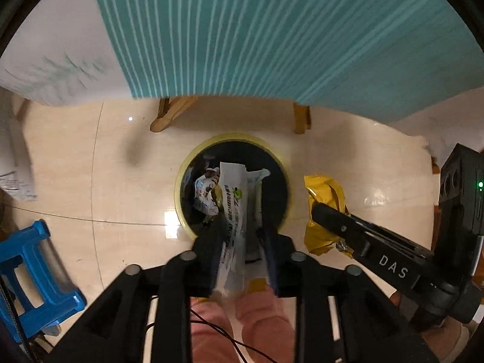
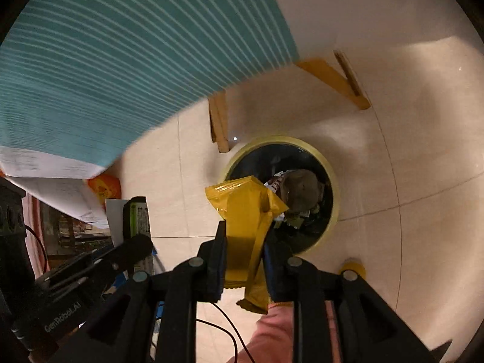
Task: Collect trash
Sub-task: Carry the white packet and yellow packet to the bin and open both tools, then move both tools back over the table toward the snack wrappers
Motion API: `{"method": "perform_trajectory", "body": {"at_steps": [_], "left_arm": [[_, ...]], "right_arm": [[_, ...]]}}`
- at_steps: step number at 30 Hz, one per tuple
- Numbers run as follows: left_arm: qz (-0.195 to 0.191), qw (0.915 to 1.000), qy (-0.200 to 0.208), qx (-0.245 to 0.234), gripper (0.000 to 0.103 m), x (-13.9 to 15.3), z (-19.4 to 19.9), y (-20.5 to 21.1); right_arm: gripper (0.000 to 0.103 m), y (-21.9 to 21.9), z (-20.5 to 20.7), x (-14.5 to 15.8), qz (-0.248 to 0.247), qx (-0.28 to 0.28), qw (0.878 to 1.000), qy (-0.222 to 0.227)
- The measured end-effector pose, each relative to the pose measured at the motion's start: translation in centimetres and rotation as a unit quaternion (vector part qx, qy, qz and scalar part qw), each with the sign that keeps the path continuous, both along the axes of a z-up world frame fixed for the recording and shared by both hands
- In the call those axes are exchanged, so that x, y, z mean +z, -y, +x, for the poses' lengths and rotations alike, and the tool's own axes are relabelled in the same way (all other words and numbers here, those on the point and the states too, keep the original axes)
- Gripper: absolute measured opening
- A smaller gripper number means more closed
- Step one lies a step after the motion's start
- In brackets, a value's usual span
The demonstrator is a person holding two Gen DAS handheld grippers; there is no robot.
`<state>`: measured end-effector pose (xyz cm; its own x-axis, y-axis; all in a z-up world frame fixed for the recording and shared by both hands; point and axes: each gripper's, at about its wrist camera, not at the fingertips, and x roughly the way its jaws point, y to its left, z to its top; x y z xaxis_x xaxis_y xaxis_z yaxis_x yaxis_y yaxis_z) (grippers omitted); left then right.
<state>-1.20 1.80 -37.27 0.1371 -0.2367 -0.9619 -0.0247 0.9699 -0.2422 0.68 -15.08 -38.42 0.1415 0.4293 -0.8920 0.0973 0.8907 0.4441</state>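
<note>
Now both my grippers over yellow-rimmed trash bin (image 1: 181,187) on tiled floor. Left gripper (image 1: 242,236), jaws narrow, white snack wrapper (image 1: 234,199) between pads, hanging above bin mouth. Right gripper (image 2: 243,239) likewise nips yellow wrapper (image 2: 245,208), partly short of rim. My call: centre each over opening, keep grippers apart, then spread jaws fully so wrappers fall inside.

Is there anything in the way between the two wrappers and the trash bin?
Nothing visible. The white wrapper in the left gripper and the yellow wrapper in the right gripper both hang above the open bin, which already holds some trash.
</note>
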Motion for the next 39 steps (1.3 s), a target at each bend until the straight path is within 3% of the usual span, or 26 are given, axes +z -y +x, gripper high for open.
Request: {"method": "perform_trajectory", "body": {"at_steps": [3,5,6,9,13,20,27,39], "left_arm": [[0.006,0.9999,0.013,0.005,0.041,-2.1,0.3,-0.1],[0.019,0.9996,0.018,0.008,0.061,-3.0,0.3,0.0],[0.023,0.9995,0.02,0.01,0.064,-3.3,0.3,0.0],[0.034,0.9992,0.019,0.005,0.068,-3.8,0.2,0.1],[0.041,0.9987,0.028,0.009,0.082,-2.6,-0.2,-0.2],[0.05,0.9979,0.04,0.016,0.083,1.2,-0.4,-0.8],[0.048,0.9966,0.067,0.008,0.083,9.3,-1.7,-1.0],[0.012,0.9892,0.14,-0.043,0.083,26.0,-4.5,-2.1]], "right_arm": [[0.026,0.1,0.5,-3.0,0.006,0.001,1.0,-0.004],[0.032,0.1,0.9,-4.7,0.002,0.01,1.0,-0.009],[0.037,0.1,1.0,-5.4,-0.001,0.014,1.0,-0.01],[0.039,0.3,1.1,-5.8,-0.01,0.01,1.0,-0.008],[0.051,0.8,1.1,-5.0,-0.014,0.008,1.0,0.001],[0.055,0.5,0.4,-2.7,-0.022,0.012,1.0,0.009],[0.055,0.2,-1.6,3.4,-0.014,0.013,1.0,0.013],[0.055,-0.7,-4.8,20.5,-0.007,-0.002,0.997,0.08]]}}
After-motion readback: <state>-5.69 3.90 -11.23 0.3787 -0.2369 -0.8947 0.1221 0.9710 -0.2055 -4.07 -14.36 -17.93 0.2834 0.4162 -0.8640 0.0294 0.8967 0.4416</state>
